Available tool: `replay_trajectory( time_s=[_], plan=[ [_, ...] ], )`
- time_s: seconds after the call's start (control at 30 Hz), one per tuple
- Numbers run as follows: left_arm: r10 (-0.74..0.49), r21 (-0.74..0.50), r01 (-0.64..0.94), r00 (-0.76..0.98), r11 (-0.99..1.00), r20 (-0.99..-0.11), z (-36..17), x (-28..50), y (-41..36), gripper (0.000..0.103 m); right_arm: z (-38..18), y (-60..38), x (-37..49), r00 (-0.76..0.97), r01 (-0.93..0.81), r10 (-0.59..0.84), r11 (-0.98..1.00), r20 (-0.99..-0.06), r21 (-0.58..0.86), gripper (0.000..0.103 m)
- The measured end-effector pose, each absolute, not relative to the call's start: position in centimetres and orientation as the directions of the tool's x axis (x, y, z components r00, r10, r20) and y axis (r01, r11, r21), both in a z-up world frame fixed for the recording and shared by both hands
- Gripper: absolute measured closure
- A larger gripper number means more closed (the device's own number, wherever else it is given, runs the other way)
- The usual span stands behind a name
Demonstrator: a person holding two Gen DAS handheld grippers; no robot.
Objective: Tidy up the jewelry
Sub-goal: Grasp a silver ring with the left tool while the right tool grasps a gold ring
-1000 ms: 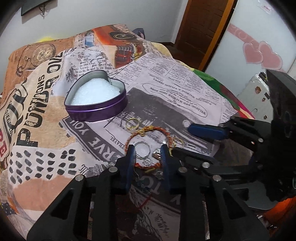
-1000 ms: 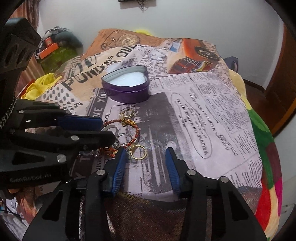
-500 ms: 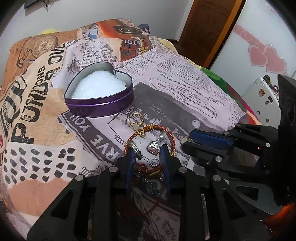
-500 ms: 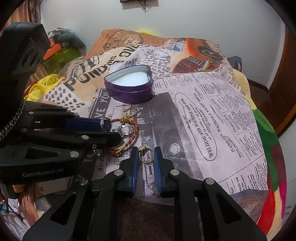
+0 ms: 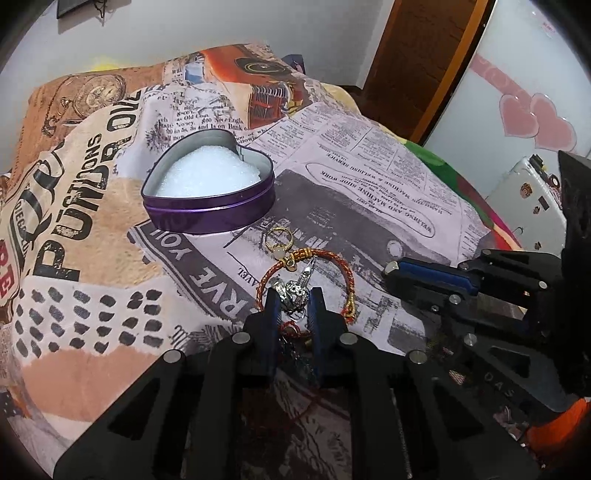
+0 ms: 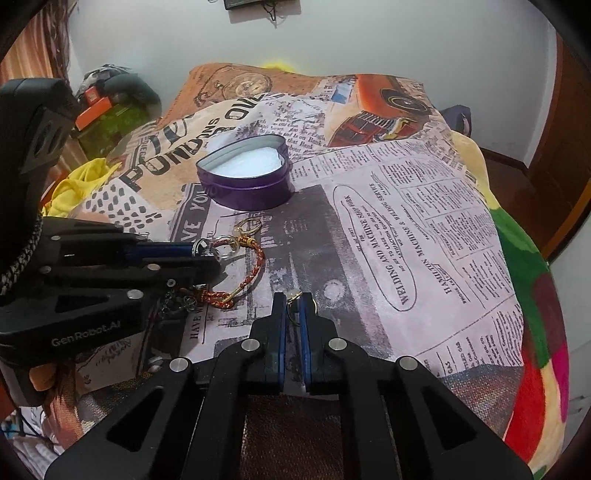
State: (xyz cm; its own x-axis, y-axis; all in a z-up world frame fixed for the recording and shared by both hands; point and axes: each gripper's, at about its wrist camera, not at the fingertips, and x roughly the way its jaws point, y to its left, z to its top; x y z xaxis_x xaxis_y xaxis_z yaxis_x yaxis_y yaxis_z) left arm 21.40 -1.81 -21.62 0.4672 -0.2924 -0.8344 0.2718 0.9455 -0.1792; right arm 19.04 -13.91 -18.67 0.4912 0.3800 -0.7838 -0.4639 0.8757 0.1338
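newspaper-print fleece blanket (image 5: 369,155) centre | brown wooden door (image 5: 424,48) upper right | pink heart stickers (image 5: 535,118) right | yellow cloth (image 6: 74,188) left | white wall (image 6: 369,33) top

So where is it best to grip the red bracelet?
Probably the far arc of the red bracelet, from above, fingers straddling the cord. It lies flat on the cloth, and that stretch is clear of the charms and the left gripper, whose jaws are closing.

Bare blanket (image 6: 424,236) right of the jewelry, heart-shaped tin (image 5: 208,199) blocking beyond, left gripper (image 6: 207,254) crowding left
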Motion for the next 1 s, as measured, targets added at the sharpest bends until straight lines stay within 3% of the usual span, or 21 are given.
replay_trajectory(
  time_s=[0.2,0.27,0.33,0.4,1.0],
  plan=[
    [-0.300,-0.182,0.282,0.463,0.942,-0.834,-21.2,20.3,-1.6,0.089,-18.6,-14.4,18.8,0.459,-0.463,0.396,0.871,-0.796,0.166,0.096],
    [-0.295,-0.176,0.284,0.458,0.942,-0.838,-21.3,20.1,-1.6,0.089,-18.6,-14.5,18.7,0.456,-0.459,0.395,0.872,-0.798,0.170,0.088],
    [-0.290,-0.169,0.286,0.461,0.943,-0.839,-21.3,19.9,-1.7,0.089,-18.4,-14.7,18.5,0.460,-0.454,0.398,0.874,-0.793,0.175,0.062],
    [-0.290,-0.172,0.283,0.459,0.944,-0.840,-21.3,20.0,-1.6,0.089,-18.2,-14.8,18.3,0.476,-0.448,0.394,0.878,-0.787,0.169,0.056],
    [-0.271,-0.170,0.243,0.485,0.955,-0.832,-21.0,19.9,0.0,0.089,-17.7,-16.6,18.3,0.512,-0.406,0.365,0.900,-0.778,0.155,0.056]
  ],
)
